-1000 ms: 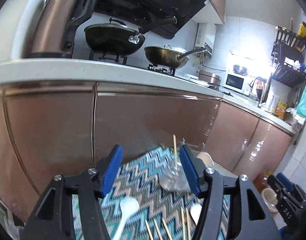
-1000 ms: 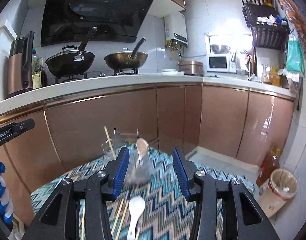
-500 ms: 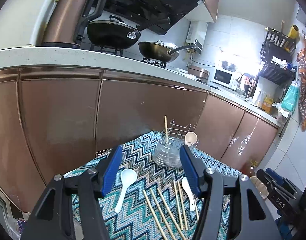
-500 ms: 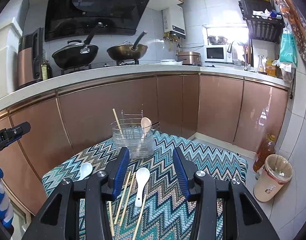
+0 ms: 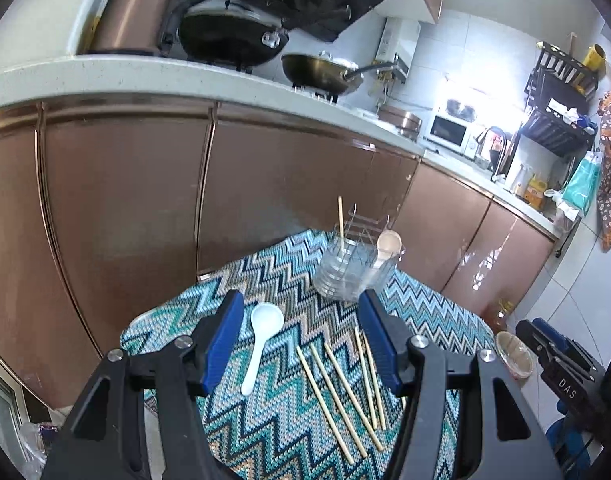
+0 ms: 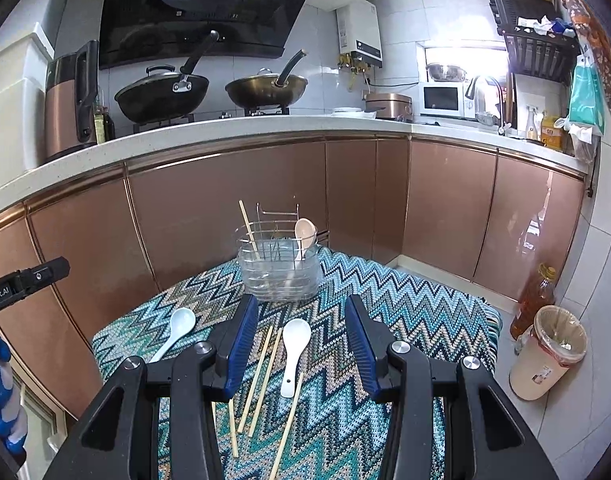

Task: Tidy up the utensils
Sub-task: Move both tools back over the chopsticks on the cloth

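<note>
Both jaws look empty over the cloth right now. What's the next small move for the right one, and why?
Probably ease the right gripper forward and down onto the white spoon lying between its open jaws, then close. The holder already has one chopstick and a beige spoon standing in it, while this spoon and the loose chopsticks lie on the cloth.

Woven cloth (image 6: 385, 300) (matt), glossy cabinets (image 6: 225, 208)

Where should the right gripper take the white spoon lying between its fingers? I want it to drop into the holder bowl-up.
Likely the handle's near half of the white spoon, from above, jaws across it: it lies flat, handle toward the open right gripper, bowl toward the holder.
</note>
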The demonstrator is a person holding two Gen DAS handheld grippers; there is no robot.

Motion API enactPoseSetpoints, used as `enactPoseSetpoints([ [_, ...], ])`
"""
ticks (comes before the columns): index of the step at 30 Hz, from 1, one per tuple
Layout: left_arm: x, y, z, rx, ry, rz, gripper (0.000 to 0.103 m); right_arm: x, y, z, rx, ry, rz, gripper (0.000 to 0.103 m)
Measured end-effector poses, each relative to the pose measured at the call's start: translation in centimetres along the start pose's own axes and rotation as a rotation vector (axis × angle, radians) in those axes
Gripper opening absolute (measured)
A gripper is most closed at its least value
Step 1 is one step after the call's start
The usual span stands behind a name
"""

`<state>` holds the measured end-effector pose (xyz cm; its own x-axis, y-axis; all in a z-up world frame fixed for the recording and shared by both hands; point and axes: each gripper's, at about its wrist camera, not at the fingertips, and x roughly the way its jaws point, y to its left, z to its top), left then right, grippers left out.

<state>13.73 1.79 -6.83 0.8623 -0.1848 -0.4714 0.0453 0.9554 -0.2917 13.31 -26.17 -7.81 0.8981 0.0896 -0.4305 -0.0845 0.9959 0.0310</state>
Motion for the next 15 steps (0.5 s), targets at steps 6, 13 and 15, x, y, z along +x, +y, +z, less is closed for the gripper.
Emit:
enactPoseSetpoints([
  [6,2.3,0.6,-0.8,-0.028,0.094,-0.028,0.057,1.4,-1.0,-0.5,0.013,0.05,0.006,0.042],
  [13,5.4,0.4,-1.7,-0.033,0.205,-0.049,0.057,3.1,-2.1,-1.2,0.015,0.112,0.014,0.042],
  [15,6.3,0.4,-1.9,-0.031,0.236,-0.053,0.057,3.8,-2.6,-1.4,0.02,0.134,0.019,0.042],
])
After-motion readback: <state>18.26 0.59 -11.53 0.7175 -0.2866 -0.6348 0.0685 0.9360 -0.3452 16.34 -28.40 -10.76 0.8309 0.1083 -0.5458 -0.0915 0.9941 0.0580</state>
